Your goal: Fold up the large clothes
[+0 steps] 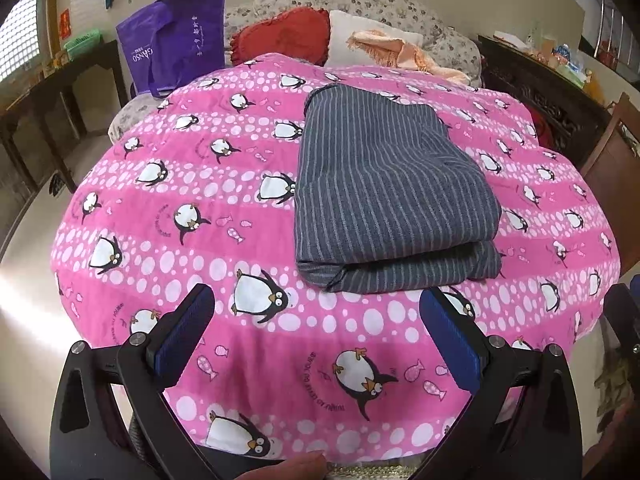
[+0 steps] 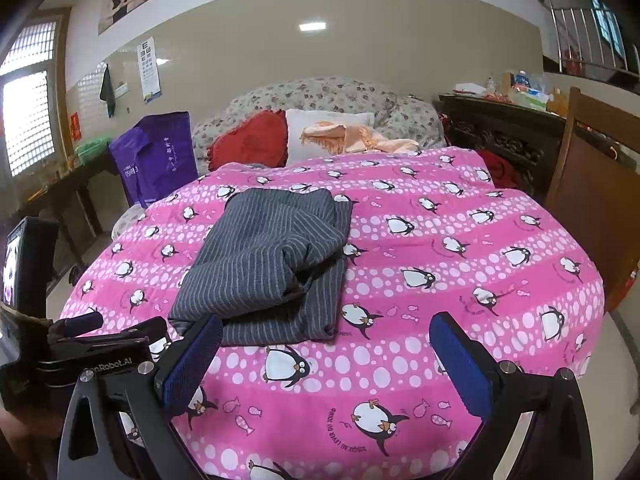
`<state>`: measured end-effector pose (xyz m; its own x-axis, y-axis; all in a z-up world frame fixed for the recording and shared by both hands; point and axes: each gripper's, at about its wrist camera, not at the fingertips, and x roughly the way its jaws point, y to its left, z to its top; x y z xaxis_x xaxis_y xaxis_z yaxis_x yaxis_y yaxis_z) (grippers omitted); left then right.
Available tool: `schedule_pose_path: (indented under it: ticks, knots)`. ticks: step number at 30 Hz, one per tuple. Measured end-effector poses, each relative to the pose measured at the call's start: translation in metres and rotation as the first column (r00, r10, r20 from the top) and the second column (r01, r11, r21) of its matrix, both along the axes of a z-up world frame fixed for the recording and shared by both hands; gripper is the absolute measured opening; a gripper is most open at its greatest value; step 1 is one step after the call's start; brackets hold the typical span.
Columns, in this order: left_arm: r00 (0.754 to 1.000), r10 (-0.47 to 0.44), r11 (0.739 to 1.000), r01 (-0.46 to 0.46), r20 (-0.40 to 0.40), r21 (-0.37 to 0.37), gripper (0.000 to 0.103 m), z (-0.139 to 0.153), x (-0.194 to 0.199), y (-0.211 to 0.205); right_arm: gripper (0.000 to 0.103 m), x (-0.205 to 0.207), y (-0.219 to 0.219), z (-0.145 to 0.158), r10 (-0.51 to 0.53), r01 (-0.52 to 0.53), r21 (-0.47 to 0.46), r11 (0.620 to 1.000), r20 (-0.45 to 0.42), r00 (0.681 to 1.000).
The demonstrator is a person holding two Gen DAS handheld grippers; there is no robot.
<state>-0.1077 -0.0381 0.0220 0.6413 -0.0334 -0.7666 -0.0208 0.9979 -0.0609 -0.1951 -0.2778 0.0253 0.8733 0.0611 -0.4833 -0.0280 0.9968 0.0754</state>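
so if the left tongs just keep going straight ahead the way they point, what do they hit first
Most likely the folded grey striped garment, at its near folded edge. The left tongs are open and empty, aimed over a strip of the pink penguin quilt. If they are tilted downward, the quilt comes first; depth is unclear.

A gray striped cloth [image 1: 384, 184] lies folded on a pink penguin blanket [image 1: 168, 248]. It sits a bit right of the blanket's middle. The left gripper [image 1: 316, 308] hangs over the near edge of the blanket, close to the cloth but not touching it. Its two blue pads [image 1: 182, 336] are wide apart and hold nothing. Past the blanket's far edge are a red pillow [image 1: 280, 36], a white pillow [image 1: 352, 32] and a purple bag [image 1: 172, 40].
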Motion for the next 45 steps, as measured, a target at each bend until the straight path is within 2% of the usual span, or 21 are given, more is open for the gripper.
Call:
schedule_pose_path:
  ticks: [8, 28, 45]
  knots:
    - [1.000, -0.015, 1.000, 0.015, 0.002, -0.001, 0.103, 0.000, 0.001, -0.002, 0.103, 0.005, -0.009, -0.003, -0.027, 0.028, 0.029, 0.999, -0.027, 0.999]
    - [1.000, -0.018, 1.000, 0.018, 0.006, 0.000, 0.103, -0.002, -0.002, -0.005, 0.103, 0.001, -0.006, -0.010, 0.021, -0.019, 0.051, 0.998, -0.027, 0.999]
    - [1.000, -0.018, 1.000, 0.018, 0.003, 0.001, 0.103, -0.006, -0.004, -0.005, 0.103, 0.000, -0.009, -0.013, 0.001, 0.002, 0.068, 0.998, -0.037, 0.999]
